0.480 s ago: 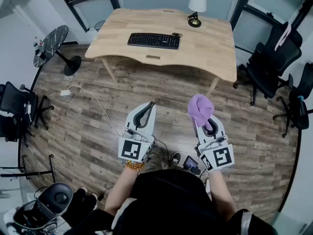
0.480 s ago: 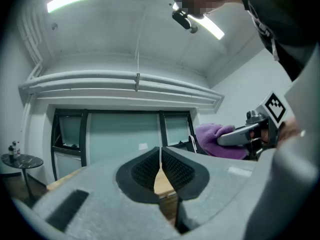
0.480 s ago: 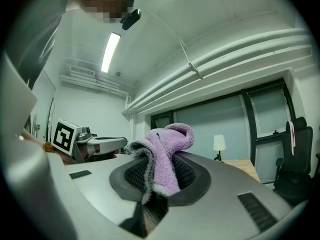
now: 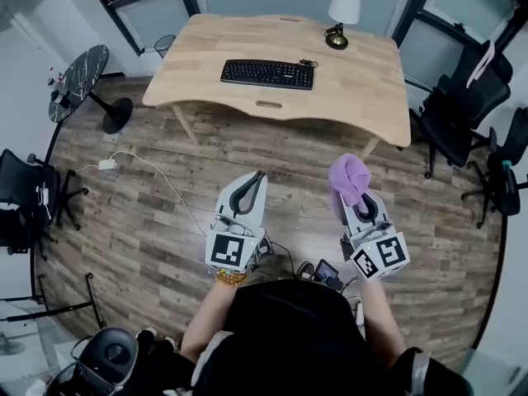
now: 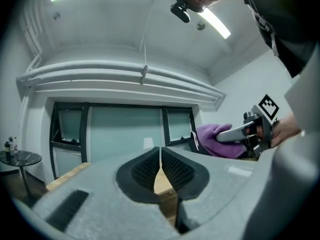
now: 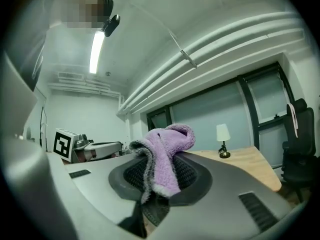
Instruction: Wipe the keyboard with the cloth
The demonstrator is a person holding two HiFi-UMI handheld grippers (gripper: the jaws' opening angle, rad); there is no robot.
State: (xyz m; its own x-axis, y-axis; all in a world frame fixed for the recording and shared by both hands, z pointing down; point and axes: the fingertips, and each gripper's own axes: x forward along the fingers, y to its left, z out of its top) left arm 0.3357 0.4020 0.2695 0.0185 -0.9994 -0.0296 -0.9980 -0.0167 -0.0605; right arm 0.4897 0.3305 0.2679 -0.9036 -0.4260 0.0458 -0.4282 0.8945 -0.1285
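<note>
The wooden desk [image 4: 355, 97] looked a little closer than a moment before, so we were walking up to it and no wiping had started. Our right gripper [image 4: 356, 200] squeezed the purple cloth [image 4: 349, 177], which poked up out of its jaws. Our left gripper [image 5: 160, 156] was pinched together with nothing in it. The black keyboard [image 4: 267, 74] lay on the desk, well ahead of us, near a small lamp [image 4: 342, 13]. Around us were a wood floor [image 4: 165, 221] and black office chairs [image 4: 462, 106].
</note>
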